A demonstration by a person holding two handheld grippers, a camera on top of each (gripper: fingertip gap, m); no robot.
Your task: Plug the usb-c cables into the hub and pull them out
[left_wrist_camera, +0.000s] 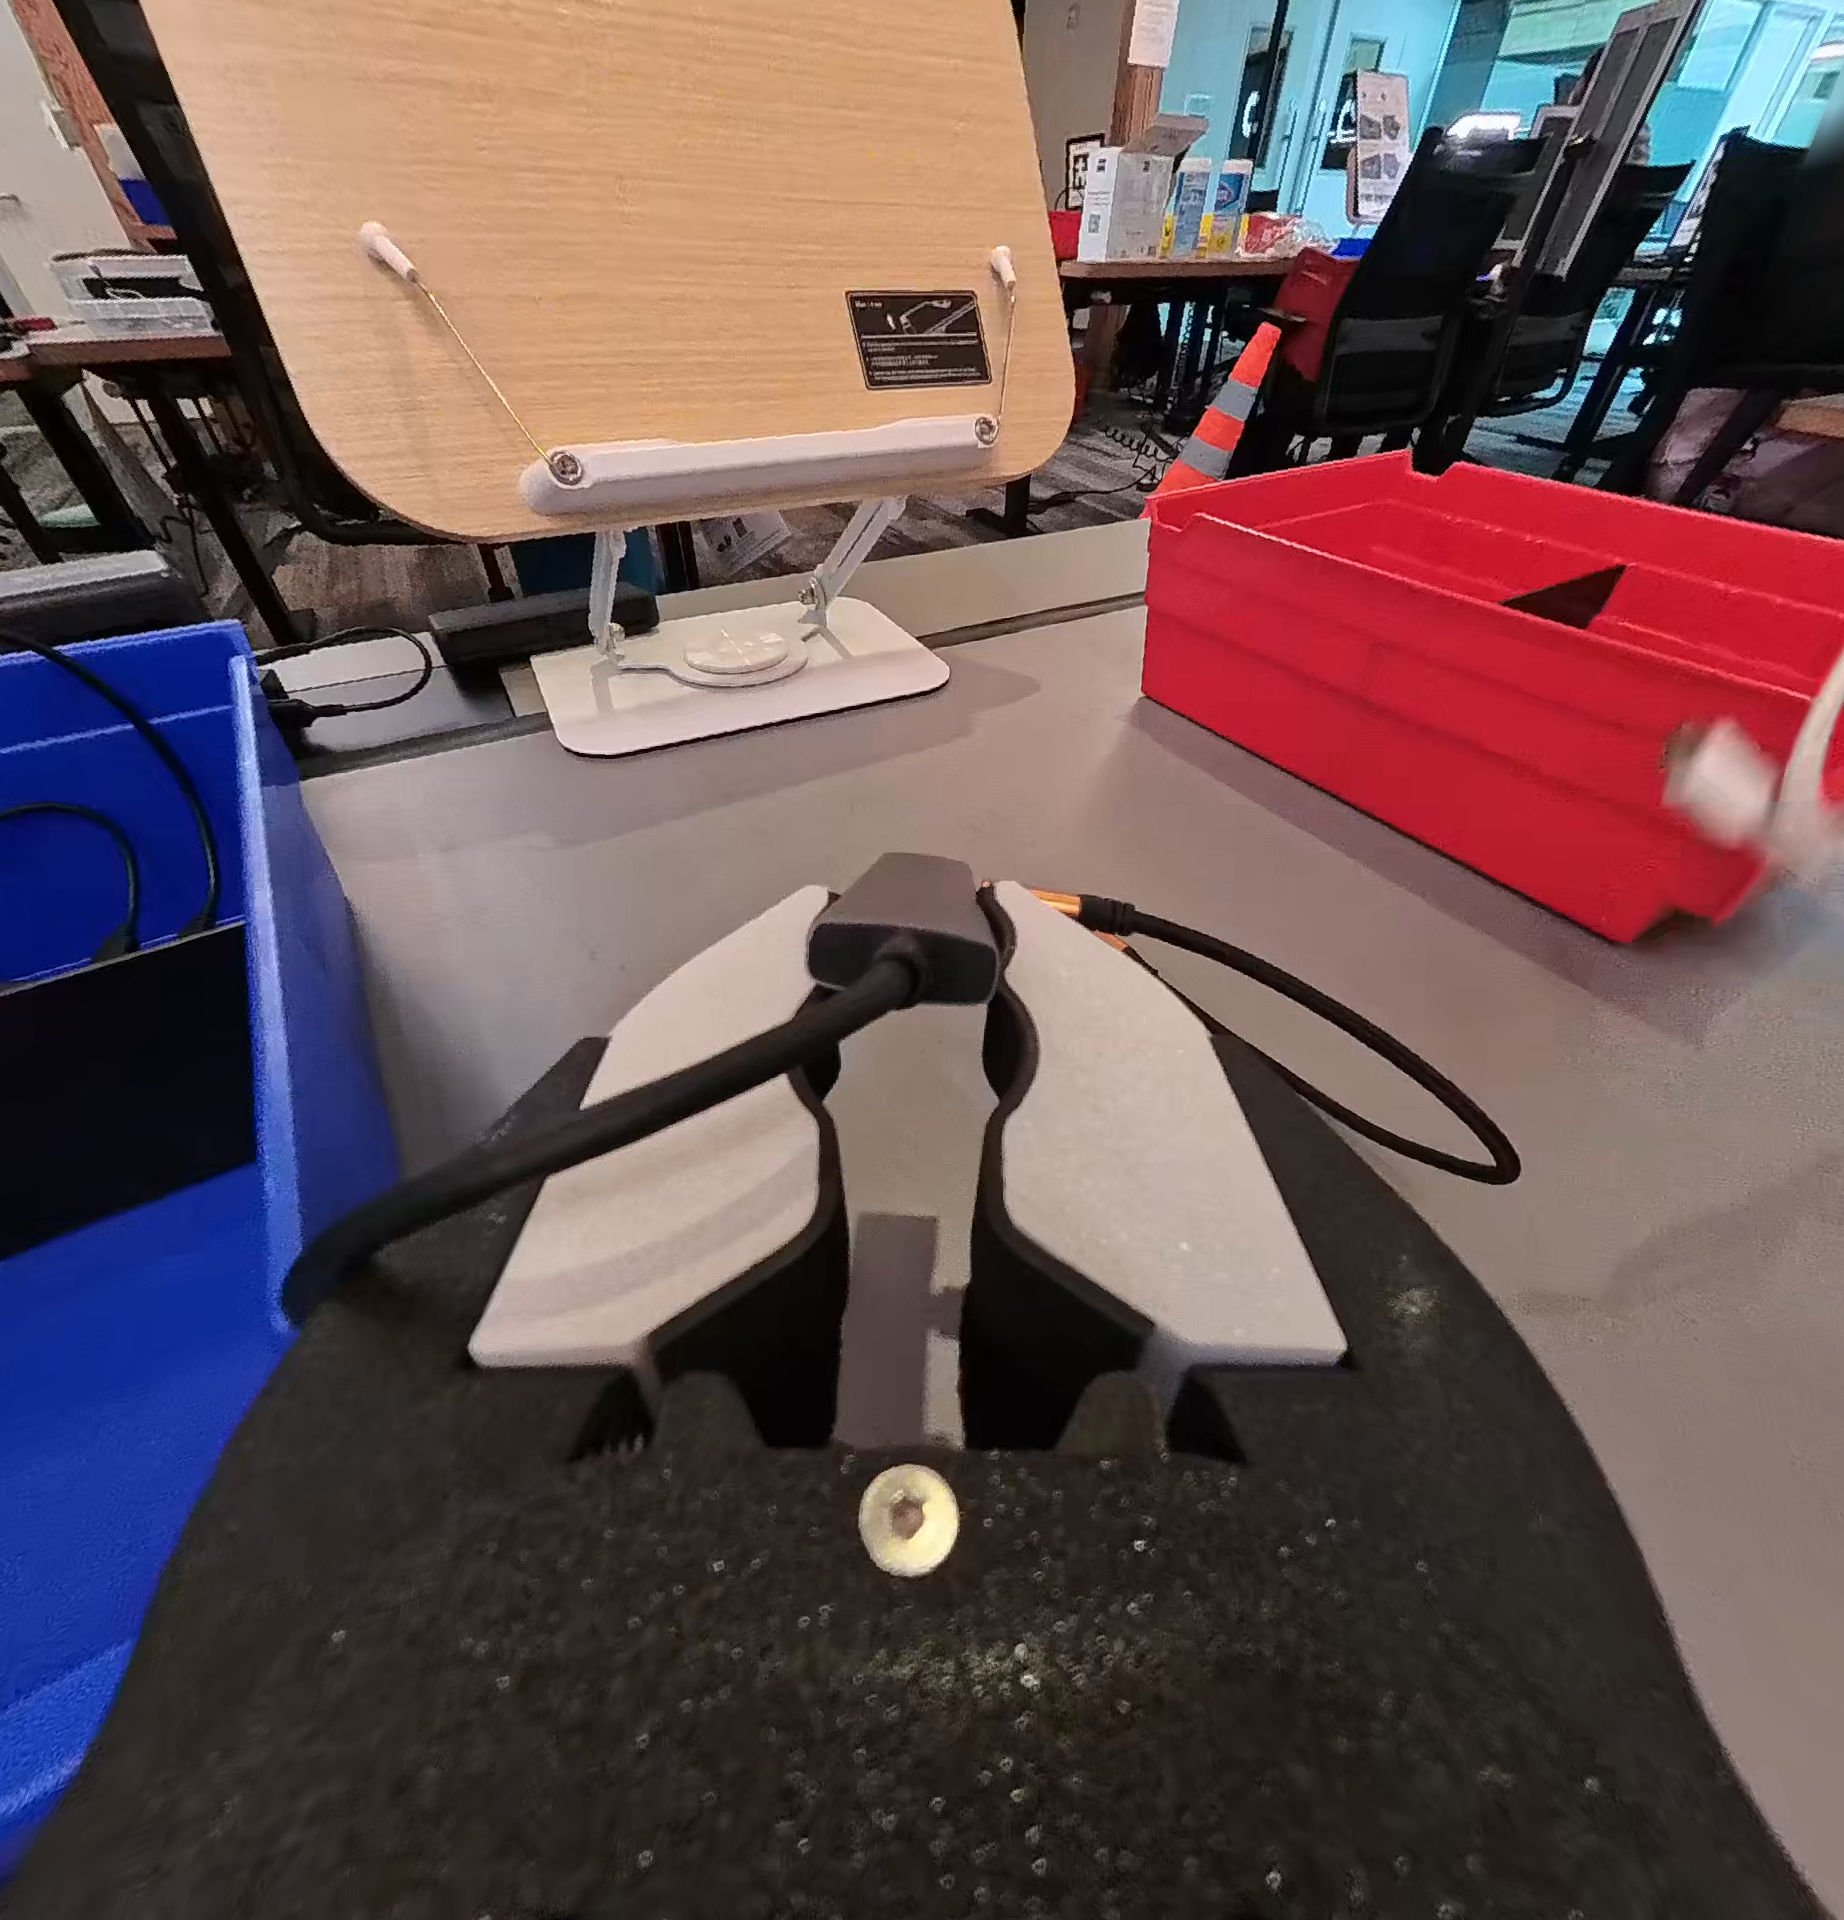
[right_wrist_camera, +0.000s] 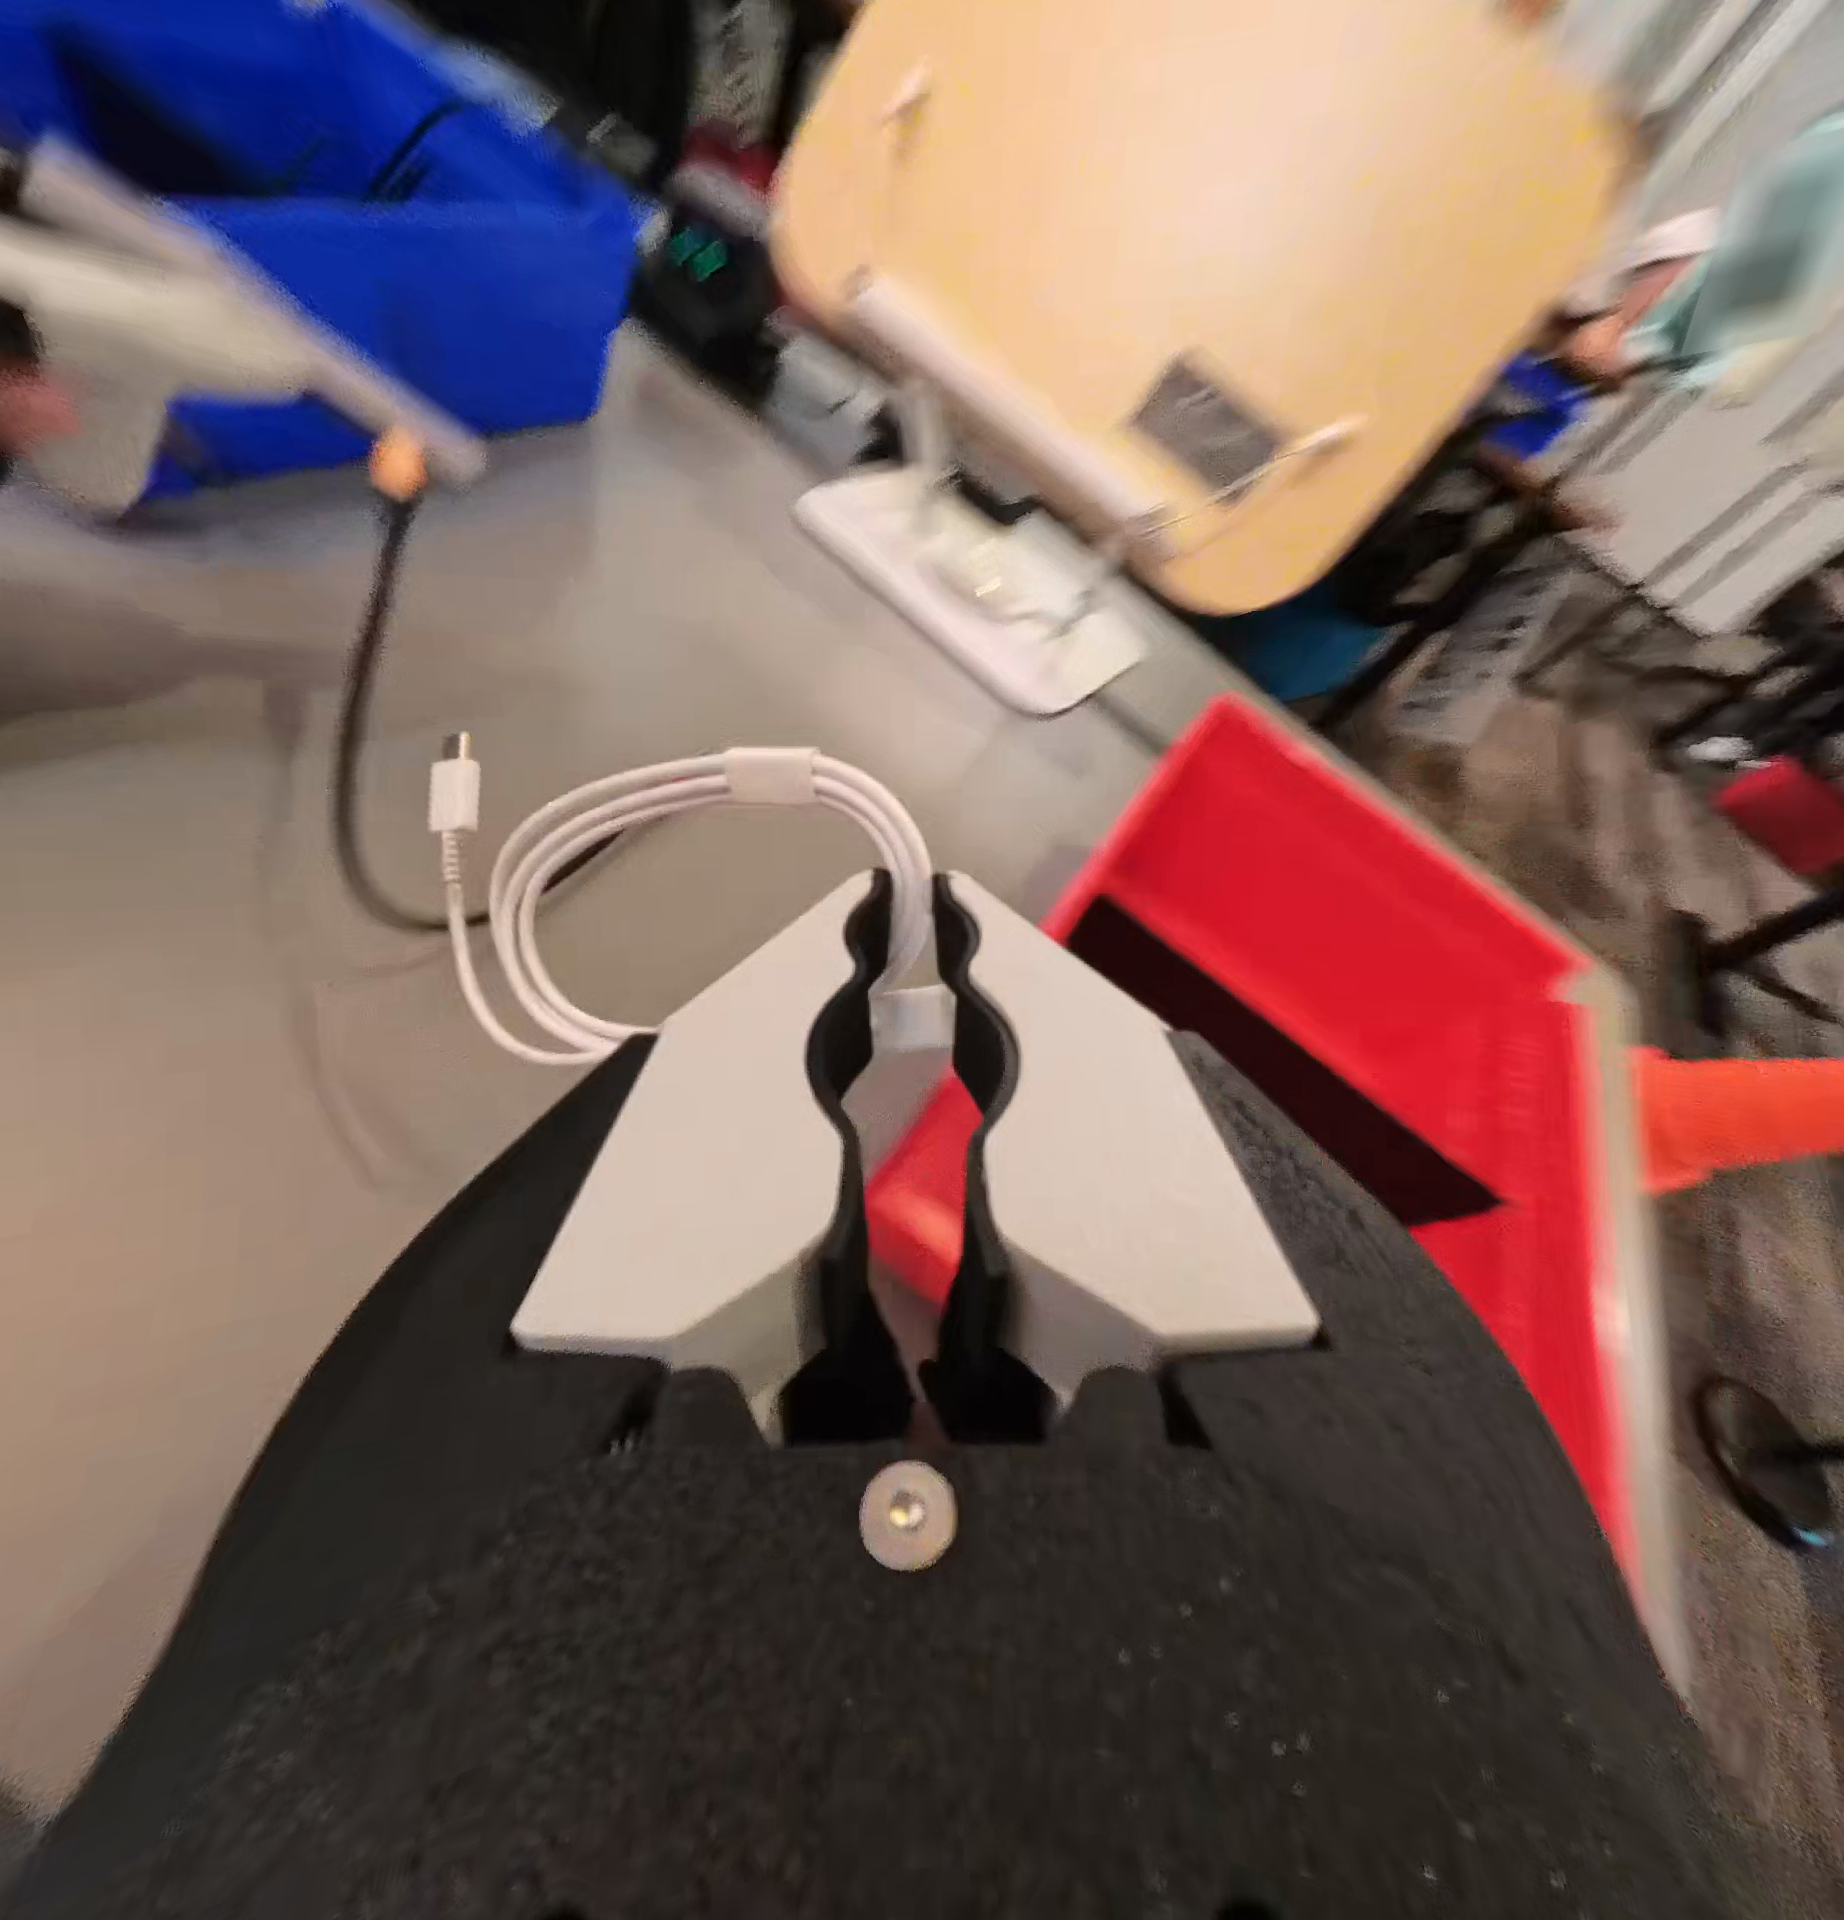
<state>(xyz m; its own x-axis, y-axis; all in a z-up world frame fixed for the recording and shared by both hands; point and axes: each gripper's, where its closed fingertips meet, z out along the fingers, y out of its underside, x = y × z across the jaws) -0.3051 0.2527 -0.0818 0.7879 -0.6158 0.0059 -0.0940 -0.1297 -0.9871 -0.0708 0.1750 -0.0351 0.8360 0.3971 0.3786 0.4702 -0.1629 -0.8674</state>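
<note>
My left gripper (left_wrist_camera: 902, 914) is shut on a dark grey USB hub (left_wrist_camera: 902, 920) just above the grey table; the hub's thick black lead (left_wrist_camera: 627, 1117) trails back over my left finger. A black braided cable with an orange-collared plug (left_wrist_camera: 1089, 912) sits at the hub's right side and loops over the table (left_wrist_camera: 1417, 1122). My right gripper (right_wrist_camera: 907, 914) is shut on a bundled white USB-C cable (right_wrist_camera: 689, 821) above the table; its free white plug (right_wrist_camera: 450, 790) hangs out to the left. The white cable shows blurred at the right edge of the left wrist view (left_wrist_camera: 1749, 790).
A red bin (left_wrist_camera: 1469, 665) stands at the right on the table (left_wrist_camera: 689, 821), a blue bin (left_wrist_camera: 118, 1039) holding black cables at the left. A wooden book stand (left_wrist_camera: 627, 260) on a white base stands at the back. The right wrist view is motion-blurred; it shows the left gripper (right_wrist_camera: 222, 322) far left. The left gripper's tips are roughly 25 cm from the right gripper's.
</note>
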